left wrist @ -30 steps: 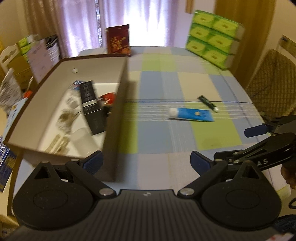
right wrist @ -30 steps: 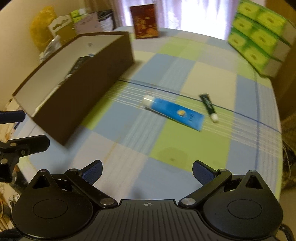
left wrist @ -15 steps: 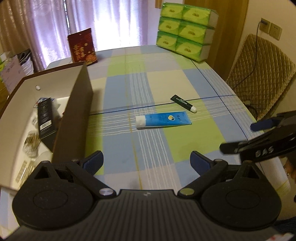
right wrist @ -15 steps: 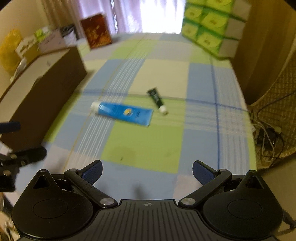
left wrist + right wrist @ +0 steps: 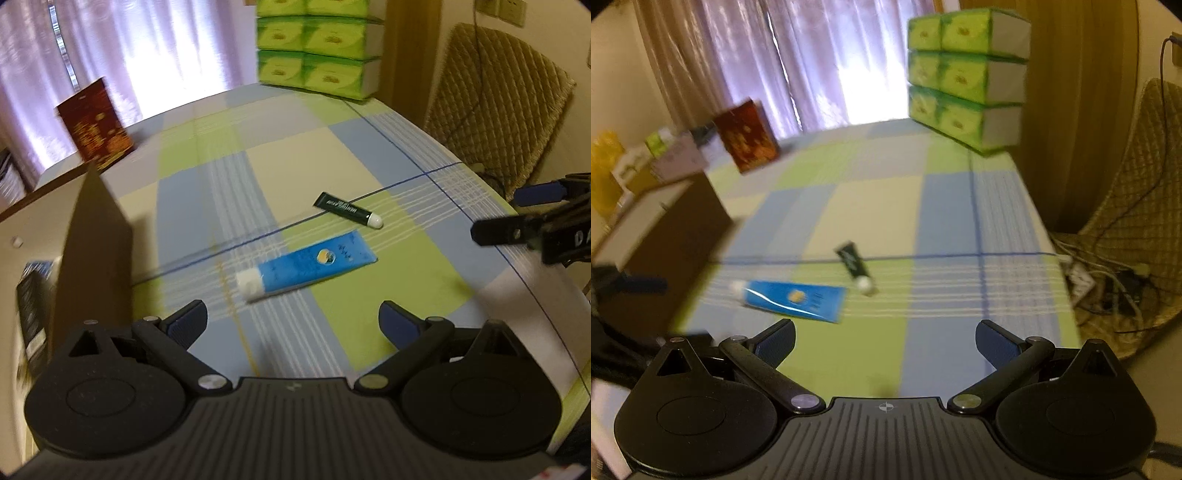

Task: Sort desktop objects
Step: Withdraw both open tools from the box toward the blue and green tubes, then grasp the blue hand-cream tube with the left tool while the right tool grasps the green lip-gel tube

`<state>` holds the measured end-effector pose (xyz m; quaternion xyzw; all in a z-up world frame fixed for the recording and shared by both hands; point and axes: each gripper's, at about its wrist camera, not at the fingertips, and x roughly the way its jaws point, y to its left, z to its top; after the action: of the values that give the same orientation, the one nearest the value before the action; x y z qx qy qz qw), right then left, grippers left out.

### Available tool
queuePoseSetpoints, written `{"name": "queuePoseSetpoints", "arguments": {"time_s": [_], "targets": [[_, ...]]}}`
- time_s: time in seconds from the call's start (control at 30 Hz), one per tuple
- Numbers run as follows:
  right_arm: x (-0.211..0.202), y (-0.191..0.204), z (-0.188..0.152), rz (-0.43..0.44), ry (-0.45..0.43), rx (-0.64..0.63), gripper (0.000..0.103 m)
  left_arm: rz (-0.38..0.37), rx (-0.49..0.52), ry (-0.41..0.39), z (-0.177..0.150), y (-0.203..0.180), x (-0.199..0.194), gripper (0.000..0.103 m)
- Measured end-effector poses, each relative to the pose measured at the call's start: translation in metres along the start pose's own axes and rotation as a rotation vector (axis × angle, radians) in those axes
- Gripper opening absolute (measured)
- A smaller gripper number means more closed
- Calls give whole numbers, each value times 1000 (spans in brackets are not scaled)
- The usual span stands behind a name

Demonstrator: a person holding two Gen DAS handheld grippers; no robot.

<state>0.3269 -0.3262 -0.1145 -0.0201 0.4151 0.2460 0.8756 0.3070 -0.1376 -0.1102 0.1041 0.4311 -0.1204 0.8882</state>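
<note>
While both grippers hover empty, left gripper (image 5: 291,319) spread | right gripper (image 5: 884,338) spread | blue tube (image 5: 308,267) beside black tube (image 5: 347,209), right of brown box (image 5: 96,236)

A blue tube (image 5: 309,266) with a white cap lies flat on the checked cloth; a smaller black tube (image 5: 346,209) (white-capped too) lies just beyond it, apart.

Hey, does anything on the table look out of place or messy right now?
Two tubes lie loose on the checked cloth outside the brown box: a blue tube and a small dark tube, both askew, close together, not touching. Nothing looks spilled or damaged.
</note>
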Motion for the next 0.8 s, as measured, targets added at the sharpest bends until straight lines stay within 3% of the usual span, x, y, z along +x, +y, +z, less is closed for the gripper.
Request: {"name": "queuePoseSetpoints", "arguments": {"time_s": [0.3, 0.63, 0.8], "targets": [[24, -27, -6, -92, 92, -43, 101, -61, 117, 53, 25, -4, 50, 93], [36, -51, -7, -107, 132, 56, 101, -172, 243, 118, 41, 0, 96, 92], [37, -58, -8, -119, 140, 77, 101, -168, 247, 155, 37, 2, 107, 72]]}}
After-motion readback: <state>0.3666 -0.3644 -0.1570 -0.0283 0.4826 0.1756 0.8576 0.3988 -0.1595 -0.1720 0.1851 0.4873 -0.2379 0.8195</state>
